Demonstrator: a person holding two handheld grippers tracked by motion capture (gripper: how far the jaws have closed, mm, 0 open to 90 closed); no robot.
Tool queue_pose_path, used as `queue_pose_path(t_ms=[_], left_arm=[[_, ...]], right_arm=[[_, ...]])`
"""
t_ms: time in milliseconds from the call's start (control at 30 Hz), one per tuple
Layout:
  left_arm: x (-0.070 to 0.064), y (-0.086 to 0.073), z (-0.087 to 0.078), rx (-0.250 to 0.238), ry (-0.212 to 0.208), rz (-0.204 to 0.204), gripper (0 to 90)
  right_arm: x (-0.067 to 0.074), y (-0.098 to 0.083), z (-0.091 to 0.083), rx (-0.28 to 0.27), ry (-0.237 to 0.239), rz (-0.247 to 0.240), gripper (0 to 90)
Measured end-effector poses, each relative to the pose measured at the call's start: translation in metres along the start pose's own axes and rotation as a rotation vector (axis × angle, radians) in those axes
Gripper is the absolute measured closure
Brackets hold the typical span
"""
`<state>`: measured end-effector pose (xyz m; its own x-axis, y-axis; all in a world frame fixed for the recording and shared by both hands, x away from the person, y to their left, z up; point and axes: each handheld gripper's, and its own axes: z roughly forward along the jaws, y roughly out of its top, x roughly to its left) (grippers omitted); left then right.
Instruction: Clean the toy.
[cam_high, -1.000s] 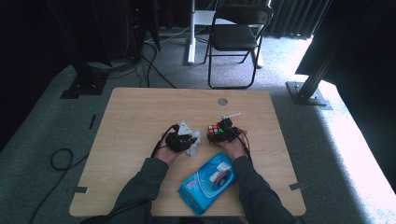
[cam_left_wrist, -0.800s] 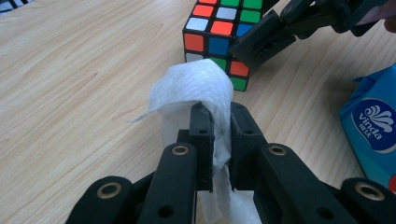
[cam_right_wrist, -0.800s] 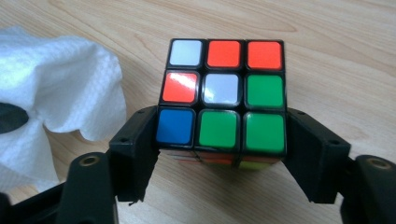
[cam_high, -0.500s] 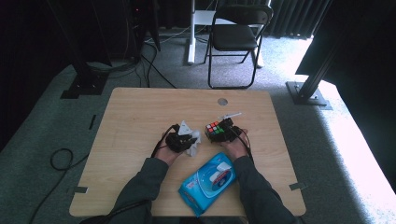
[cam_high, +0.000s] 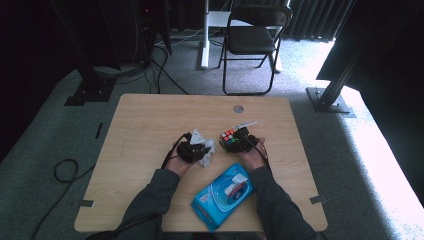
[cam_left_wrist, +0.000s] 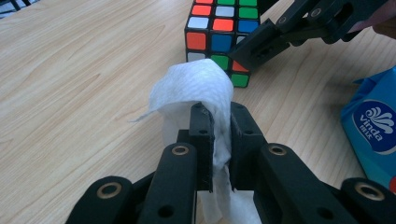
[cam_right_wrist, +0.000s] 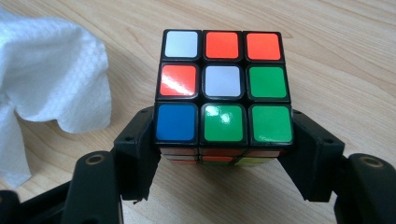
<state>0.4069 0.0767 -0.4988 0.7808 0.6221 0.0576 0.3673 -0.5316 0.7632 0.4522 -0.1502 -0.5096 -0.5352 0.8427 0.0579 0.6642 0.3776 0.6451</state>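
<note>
Left gripper (cam_left_wrist: 215, 121) clamps white wipe (cam_left_wrist: 196, 88); right gripper (cam_right_wrist: 223, 154) jaws just closing, now pinching puzzle cube (cam_right_wrist: 223, 86) on table (cam_high: 150, 120); steady cube, wipe faces gently

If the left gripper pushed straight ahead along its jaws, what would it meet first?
Probably the puzzle cube, just beyond the white wipe that the left gripper pinches. The right gripper's jaw at the cube's near corner may come first; depth is unclear.
</note>
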Motion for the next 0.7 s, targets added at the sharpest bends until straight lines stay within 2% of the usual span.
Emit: queue_pose_path(t_ms=[233,700], left_arm=[[0.001,0.000,-0.001,-0.003,0.002,-0.002,81.8],[0.004,0.003,-0.005,-0.010,0.015,0.001,81.9]], right_arm=[[-0.002,-0.003,-0.006,-0.038,0.029,-0.014,34.5],[0.005,-0.002,-0.018,-0.062,0.066,-0.113,34.5]])
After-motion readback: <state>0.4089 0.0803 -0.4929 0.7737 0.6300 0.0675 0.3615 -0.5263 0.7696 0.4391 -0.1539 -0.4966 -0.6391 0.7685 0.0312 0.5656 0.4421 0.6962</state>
